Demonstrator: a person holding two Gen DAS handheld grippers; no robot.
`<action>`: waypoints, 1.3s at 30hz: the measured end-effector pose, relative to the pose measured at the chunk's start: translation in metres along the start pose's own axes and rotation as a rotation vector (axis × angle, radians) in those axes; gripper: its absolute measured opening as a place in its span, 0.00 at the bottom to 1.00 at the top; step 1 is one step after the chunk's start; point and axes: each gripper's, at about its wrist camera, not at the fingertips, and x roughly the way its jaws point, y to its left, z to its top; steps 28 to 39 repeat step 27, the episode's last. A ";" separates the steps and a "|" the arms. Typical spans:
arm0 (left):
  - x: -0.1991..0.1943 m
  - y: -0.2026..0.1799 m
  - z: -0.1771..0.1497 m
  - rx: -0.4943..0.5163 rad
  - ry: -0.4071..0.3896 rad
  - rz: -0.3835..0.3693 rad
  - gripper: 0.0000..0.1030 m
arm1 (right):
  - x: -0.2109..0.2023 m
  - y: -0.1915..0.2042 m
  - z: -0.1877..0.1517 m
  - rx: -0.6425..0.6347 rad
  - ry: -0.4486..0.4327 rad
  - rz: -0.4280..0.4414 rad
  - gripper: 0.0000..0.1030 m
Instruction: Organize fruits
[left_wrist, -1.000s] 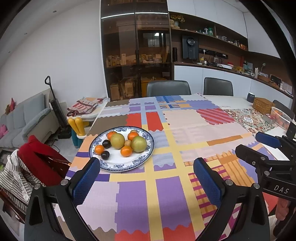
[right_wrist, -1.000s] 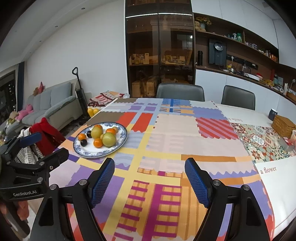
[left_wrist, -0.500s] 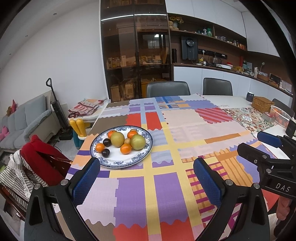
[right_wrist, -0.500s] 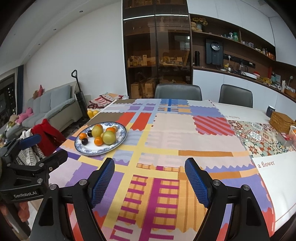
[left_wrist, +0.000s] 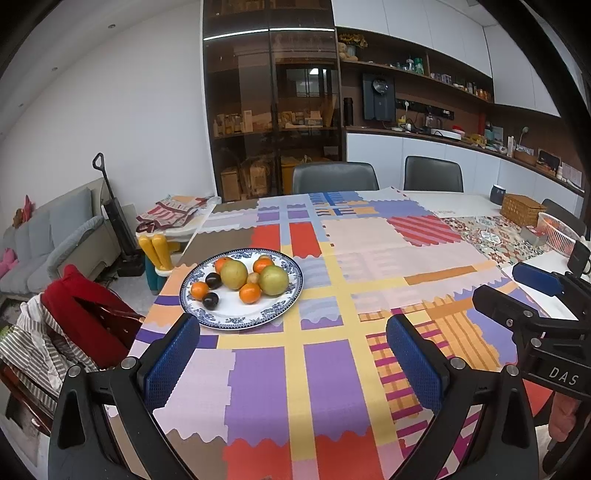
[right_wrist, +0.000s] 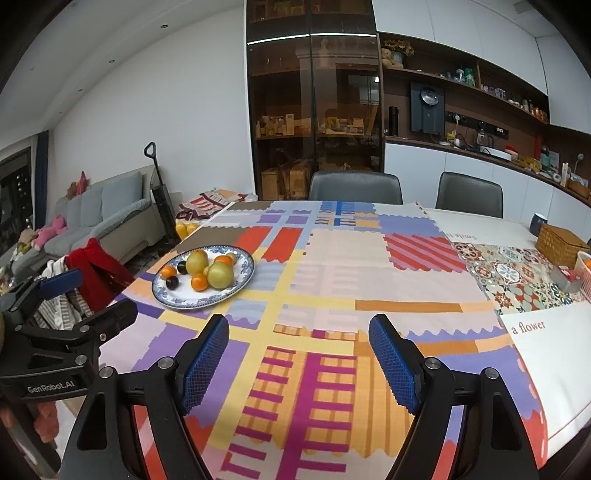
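A blue-and-white patterned plate (left_wrist: 284, 306) sits on the left part of the colourful patchwork tablecloth (left_wrist: 332, 369). It holds two green-yellow round fruits (left_wrist: 273, 280), several small oranges (left_wrist: 250, 293) and two dark plums (left_wrist: 210, 301). The plate also shows in the right wrist view (right_wrist: 242, 284). My left gripper (left_wrist: 291, 362) is open and empty, above the cloth just short of the plate. My right gripper (right_wrist: 299, 363) is open and empty, over the cloth to the right of the plate. Each gripper shows at the edge of the other's view.
Two grey chairs (left_wrist: 334, 177) stand at the far side. A wicker box (right_wrist: 559, 243) and a pink basket (left_wrist: 557, 236) sit at the table's right end. A chair draped with red clothing (left_wrist: 85, 317) is at the left edge.
Both grippers have drawn back and risen slightly, so the plate looks a little farther away. Both jaws stayed open. The fruits have not moved.
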 end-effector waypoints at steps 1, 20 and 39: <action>-0.001 0.000 0.000 0.000 -0.004 0.000 1.00 | 0.000 0.000 0.000 0.001 0.000 0.001 0.77; -0.004 0.000 0.001 -0.003 -0.020 -0.008 1.00 | -0.001 0.000 0.001 0.005 0.002 0.011 0.77; -0.002 0.002 0.001 -0.005 -0.014 -0.001 1.00 | -0.001 0.000 0.001 0.006 0.002 0.010 0.77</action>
